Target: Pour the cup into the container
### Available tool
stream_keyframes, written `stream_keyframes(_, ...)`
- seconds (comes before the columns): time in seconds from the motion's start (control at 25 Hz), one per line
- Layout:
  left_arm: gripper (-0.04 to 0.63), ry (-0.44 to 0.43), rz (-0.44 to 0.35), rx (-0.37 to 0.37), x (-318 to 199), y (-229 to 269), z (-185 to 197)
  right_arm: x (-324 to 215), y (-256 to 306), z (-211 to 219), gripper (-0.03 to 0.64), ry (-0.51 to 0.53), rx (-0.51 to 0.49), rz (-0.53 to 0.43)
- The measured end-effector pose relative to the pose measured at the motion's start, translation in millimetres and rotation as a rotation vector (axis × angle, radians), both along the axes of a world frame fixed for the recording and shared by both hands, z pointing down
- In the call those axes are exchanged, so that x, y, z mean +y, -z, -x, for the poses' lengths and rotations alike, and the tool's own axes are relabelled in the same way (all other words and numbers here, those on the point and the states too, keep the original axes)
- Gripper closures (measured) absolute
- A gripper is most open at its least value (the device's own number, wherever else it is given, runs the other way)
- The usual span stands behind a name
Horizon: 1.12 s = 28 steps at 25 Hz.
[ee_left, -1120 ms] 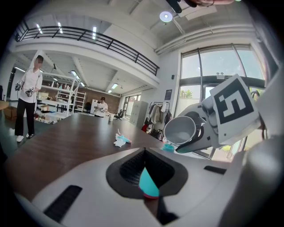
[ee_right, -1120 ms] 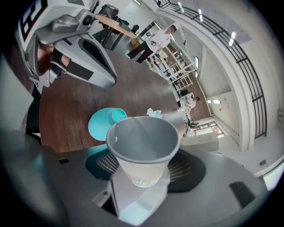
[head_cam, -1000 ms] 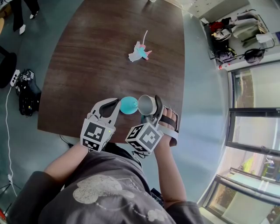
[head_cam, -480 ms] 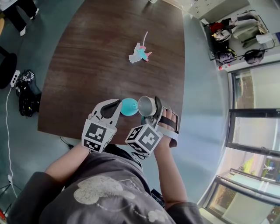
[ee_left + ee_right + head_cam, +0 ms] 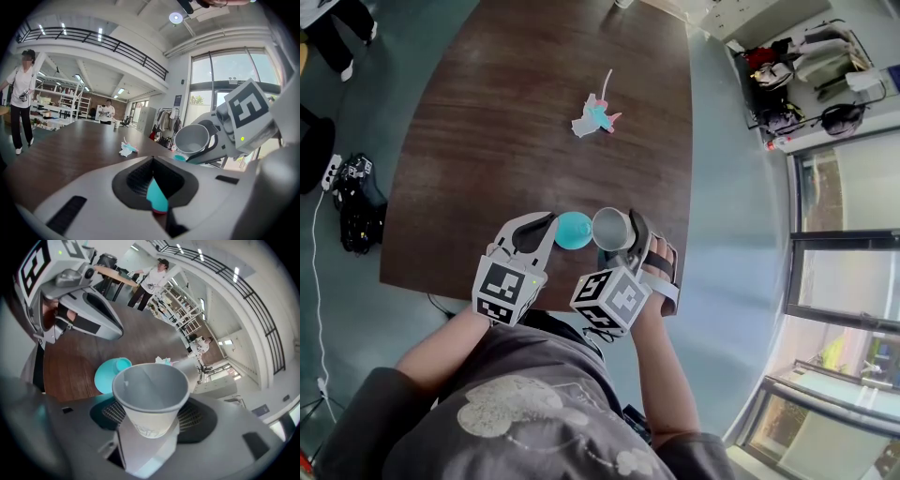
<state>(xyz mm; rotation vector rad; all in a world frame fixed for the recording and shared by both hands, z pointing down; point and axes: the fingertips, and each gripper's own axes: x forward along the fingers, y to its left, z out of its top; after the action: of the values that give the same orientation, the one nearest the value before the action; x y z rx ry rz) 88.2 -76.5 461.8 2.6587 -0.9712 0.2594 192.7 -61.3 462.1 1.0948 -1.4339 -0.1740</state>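
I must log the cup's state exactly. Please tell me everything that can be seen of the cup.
The cup is a white, tapered paper cup with a rolled rim and faint print low on its side. The right gripper clamps its lower wall. It is tilted, with its mouth toward the teal container beside it. Its inside looks empty.
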Motion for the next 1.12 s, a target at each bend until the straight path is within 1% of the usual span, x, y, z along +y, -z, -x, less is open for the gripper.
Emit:
stream_keyframes(0.2,0.588,0.004,-0.006,-0.011,0.1,0.3,-1.3,0.3,-2.1,1.6,0.324,-0.024,-0.14,-0.019)
stream_keyframes(0.4,0.588,0.03,-0.025,-0.016,1.9,3.7,0.4,6.8,2.3,-1.9,0.324,-0.1,-0.385,-0.062)
stream_keyframes(0.52,0.588,0.069,-0.043,-0.031,1.1,6.4,11.4,16.3,10.9,-8.9,0.324,-0.126,-0.498,-0.107)
stream_keyframes(0.68,0.588,0.154,-0.05,-0.089,-0.2,-0.4,38.4,34.0,17.8,-13.5,0.324,-0.086,-0.597,-0.133)
stream_keyframes(0.84,0.588,0.248,-0.058,-0.122,3.2,-3.2,64.7,51.8,20.9,-7.7,0.324,-0.061,-0.688,-0.125)
stream_keyframes(0.96,0.588,0.321,-0.062,-0.138,9.0,-3.2,81.4,63.1,24.8,5.6,0.324,-0.025,-0.76,-0.108)
stream_keyframes(1.12,0.588,0.4,-0.075,-0.137,14.7,2.2,100.5,72.8,31.0,37.5,0.324,0.077,-0.842,-0.073)
